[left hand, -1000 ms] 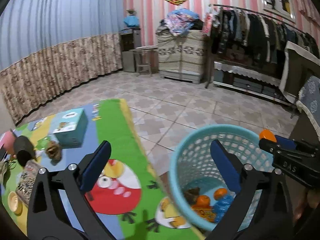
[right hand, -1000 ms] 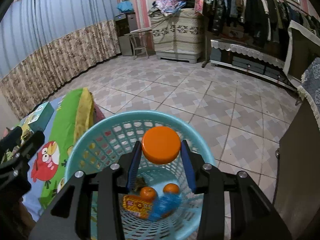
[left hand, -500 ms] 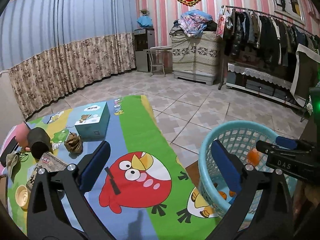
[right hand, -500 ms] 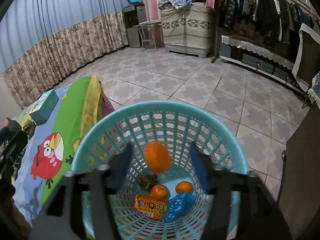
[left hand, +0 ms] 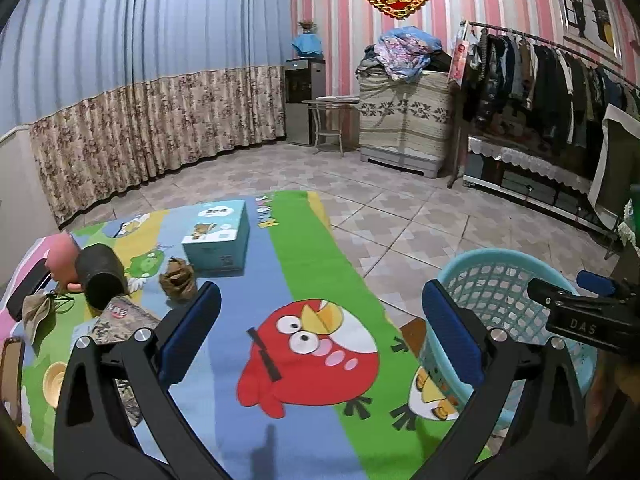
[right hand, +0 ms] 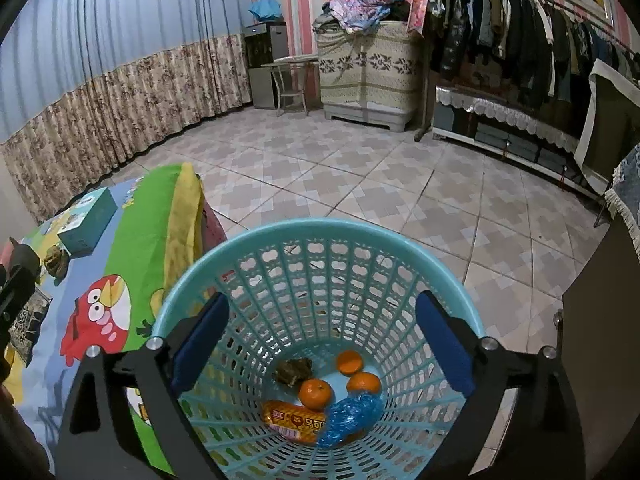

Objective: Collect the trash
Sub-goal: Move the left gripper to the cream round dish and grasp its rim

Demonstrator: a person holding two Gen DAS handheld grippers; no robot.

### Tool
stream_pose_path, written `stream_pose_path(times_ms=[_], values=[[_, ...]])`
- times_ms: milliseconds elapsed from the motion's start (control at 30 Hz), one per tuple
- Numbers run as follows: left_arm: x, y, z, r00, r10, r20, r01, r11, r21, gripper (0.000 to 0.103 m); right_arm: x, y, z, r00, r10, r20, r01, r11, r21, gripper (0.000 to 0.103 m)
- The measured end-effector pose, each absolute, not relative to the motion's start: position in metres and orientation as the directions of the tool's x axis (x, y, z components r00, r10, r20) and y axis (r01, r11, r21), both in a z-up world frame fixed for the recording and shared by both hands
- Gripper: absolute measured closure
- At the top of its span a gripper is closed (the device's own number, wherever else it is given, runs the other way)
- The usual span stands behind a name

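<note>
My right gripper (right hand: pixel 320 344) is open and empty above the light-blue trash basket (right hand: pixel 224 252). Inside lie orange peel pieces (right hand: pixel 348 360), an orange (right hand: pixel 316 394), a brown scrap (right hand: pixel 294 370), a yellow-red wrapper (right hand: pixel 296 424) and a blue plastic bag (right hand: pixel 348 416). My left gripper (left hand: pixel 320 340) is open and empty above the cartoon-bird mat (left hand: pixel 312 356). A crumpled brown scrap (left hand: pixel 178 280) lies on the mat, ahead and left of it. The basket also shows at the right in the left wrist view (left hand: pixel 500 276), with the right gripper over it.
On the mat lie a teal box (left hand: pixel 218 236), a dark cup on its side (left hand: pixel 100 276), a patterned packet (left hand: pixel 120 320), a small bowl (left hand: pixel 54 378) and a black phone (left hand: pixel 28 292). Tiled floor, a clothes rack (left hand: pixel 540 80) and a covered cabinet (left hand: pixel 404 120) stand beyond.
The right gripper opened and dropped the orange piece into the basket. The left gripper swung left, away from the basket and over the mat.
</note>
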State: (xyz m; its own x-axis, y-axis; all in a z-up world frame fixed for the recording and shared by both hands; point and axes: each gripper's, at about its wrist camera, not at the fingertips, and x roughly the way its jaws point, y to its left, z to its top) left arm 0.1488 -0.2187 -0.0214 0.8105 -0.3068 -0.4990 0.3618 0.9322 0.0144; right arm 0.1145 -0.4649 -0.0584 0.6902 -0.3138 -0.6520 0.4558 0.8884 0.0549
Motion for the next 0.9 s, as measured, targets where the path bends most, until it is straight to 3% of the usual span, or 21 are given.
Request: stream_pose_path(times_ms=[667, 900], values=[[0.14, -0.085, -0.001, 0.861, -0.17, -0.48, 0.203, 0.979, 0.017, 0.006, 0.116, -0.353, -0.026, 0.799, -0.184, -0.573, 0.281, 0.956, 0.085, 0.009], [0.143, -0.026, -0.008, 0.865, -0.081, -0.496, 0.108, 0.994, 0.025, 0.006, 0.126, -0.309, -0.036, 0.797, -0.134, -0.589, 0.196, 0.98, 0.043, 0.009]])
